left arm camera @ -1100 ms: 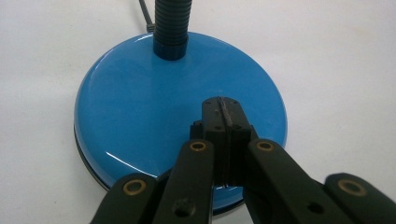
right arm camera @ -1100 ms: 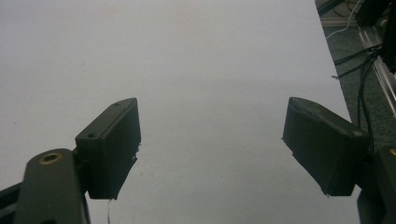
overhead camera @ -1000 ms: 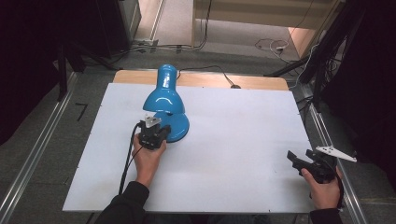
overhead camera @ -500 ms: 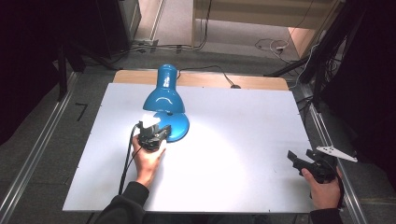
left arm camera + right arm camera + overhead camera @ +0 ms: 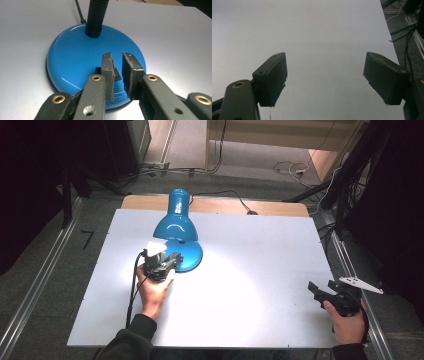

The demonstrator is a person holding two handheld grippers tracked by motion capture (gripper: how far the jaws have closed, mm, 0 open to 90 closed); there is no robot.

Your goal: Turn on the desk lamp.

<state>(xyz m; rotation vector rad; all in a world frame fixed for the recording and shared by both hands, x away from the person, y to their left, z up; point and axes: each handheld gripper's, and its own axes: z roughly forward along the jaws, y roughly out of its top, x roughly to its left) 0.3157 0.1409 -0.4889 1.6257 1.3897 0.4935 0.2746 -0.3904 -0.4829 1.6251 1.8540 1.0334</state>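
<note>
A blue desk lamp stands at the back left of the white table (image 5: 280,250), its shade (image 5: 176,222) bent forward over its round base (image 5: 190,256). A pool of light lies on the table in front of it. My left gripper (image 5: 172,259) is at the near left rim of the base. In the left gripper view the jaws of the left gripper (image 5: 117,56) stand almost together, a thin slit apart, with nothing in them. They sit just over the black switch (image 5: 117,74) on the base (image 5: 75,57). My right gripper (image 5: 320,290) rests open at the front right corner. The right gripper (image 5: 325,58) has bare table between its jaws.
The lamp's black gooseneck (image 5: 96,15) rises from the base, and its cord (image 5: 235,202) runs off the back edge. A wooden board (image 5: 280,208) lines the far side. Metal rails (image 5: 40,285) flank the table, and cables (image 5: 290,169) lie on the floor behind.
The table in front of the lamp has brightened into a pool of light. My left gripper has stayed at the base, shifting only slightly. The right gripper has not moved.
</note>
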